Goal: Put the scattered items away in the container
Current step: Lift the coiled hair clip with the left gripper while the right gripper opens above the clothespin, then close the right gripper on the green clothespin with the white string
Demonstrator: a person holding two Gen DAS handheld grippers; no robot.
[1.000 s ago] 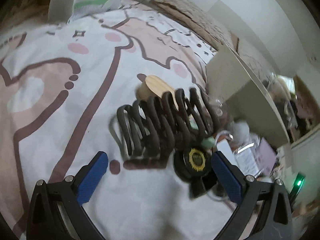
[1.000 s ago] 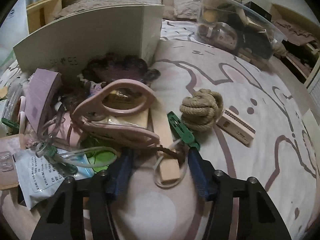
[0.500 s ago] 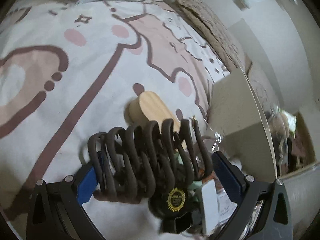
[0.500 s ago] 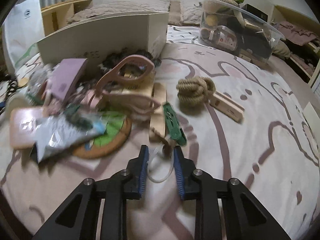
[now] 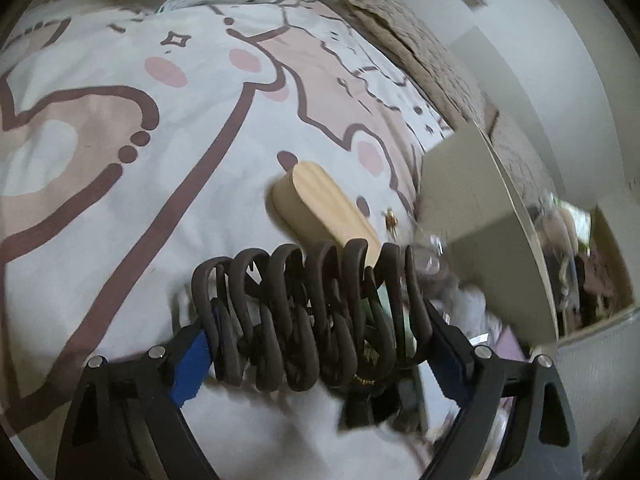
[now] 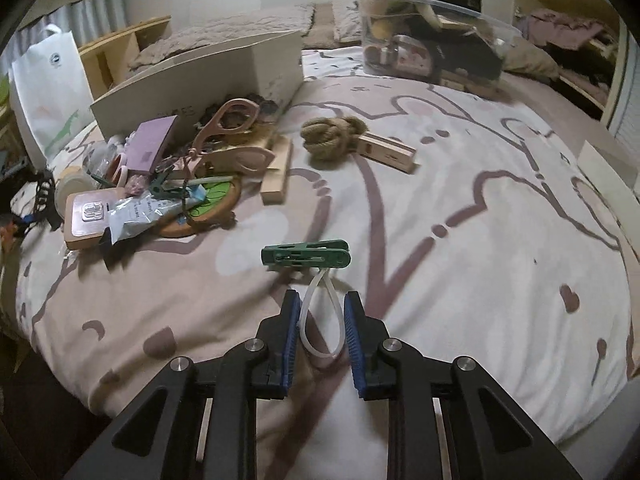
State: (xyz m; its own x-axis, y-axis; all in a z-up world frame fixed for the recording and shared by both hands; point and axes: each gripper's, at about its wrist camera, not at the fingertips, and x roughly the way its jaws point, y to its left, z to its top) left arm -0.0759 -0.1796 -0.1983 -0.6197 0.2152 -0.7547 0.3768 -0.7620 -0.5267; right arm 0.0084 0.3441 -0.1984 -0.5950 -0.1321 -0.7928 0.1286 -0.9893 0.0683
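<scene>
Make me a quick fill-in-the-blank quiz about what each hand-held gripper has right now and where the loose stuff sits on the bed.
1. The left hand-held gripper is shut on a black ____ hair claw clip.
2. The right hand-held gripper grips the clear loop of a ____ plastic clothes peg.
3. The knotted rope ball touches a small ____ block.
4. The clear plastic storage bin stands at the ____ end of the bed.

Missing words: plastic; green; wooden; far
</scene>
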